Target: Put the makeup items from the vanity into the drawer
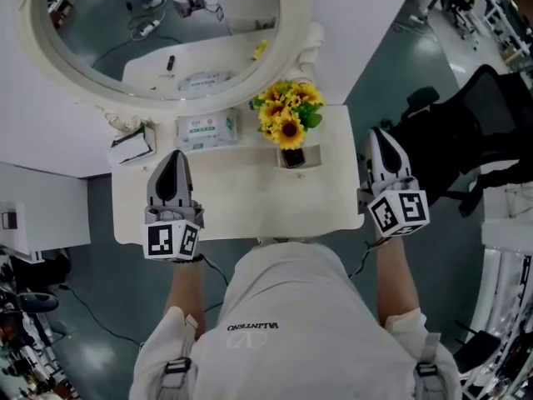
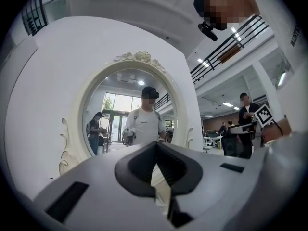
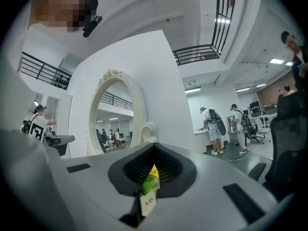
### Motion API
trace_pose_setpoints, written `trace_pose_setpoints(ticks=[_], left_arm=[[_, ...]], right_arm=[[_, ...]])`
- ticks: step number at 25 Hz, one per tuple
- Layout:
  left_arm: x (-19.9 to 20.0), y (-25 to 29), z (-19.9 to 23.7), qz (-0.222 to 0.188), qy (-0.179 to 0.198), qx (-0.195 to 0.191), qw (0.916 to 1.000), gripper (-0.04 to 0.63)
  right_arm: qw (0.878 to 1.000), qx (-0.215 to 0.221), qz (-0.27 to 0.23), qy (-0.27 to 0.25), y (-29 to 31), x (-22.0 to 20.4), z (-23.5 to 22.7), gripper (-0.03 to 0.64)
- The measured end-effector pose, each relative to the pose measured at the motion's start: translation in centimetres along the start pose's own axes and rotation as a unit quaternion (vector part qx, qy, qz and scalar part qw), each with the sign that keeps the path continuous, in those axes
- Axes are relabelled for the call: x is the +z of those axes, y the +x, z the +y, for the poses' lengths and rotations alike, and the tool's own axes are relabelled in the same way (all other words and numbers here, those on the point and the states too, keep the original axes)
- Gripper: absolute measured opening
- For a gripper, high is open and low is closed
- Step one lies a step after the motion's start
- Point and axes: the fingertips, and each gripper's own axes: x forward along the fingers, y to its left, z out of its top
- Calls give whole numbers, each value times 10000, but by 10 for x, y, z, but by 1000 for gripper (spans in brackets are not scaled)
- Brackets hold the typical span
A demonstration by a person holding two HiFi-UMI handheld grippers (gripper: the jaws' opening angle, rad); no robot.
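Note:
The white vanity top (image 1: 250, 198) lies below me, in front of an oval mirror (image 1: 158, 32). My left gripper (image 1: 175, 155) hovers over the left part of the top, shut with nothing in it. It points at the mirror (image 2: 130, 109), its jaws pressed together (image 2: 155, 144). My right gripper (image 1: 377, 132) hangs just past the right edge of the top, over the floor, also shut and empty (image 3: 154, 146). I cannot make out any makeup item on the top. No drawer shows; my body hides the front of the vanity.
A pot of sunflowers (image 1: 290, 123) stands at the back middle and shows through the slit of the right jaws (image 3: 150, 177). A tissue pack (image 1: 206, 130) lies to its left, and a small white box (image 1: 132, 147) at the back left corner. A black chair (image 1: 475, 132) stands to the right.

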Motion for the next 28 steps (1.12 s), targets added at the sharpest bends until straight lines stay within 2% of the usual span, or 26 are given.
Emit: trace_pose_setpoints(ticks=[6,11,28], left_arm=[[-7,0,-1,141,127,-90,9998,3],[-11,2,-6,184,82,-132,9997,3],[-23,-2,-8,277,-101,-83,9995,3]], right_arm=[[10000,-69,-70,-16,-5,2,1,11],[9999,-44,-59,127,-5,3,3,10],[9999,-94,38,136,-7,-1,5,9]])
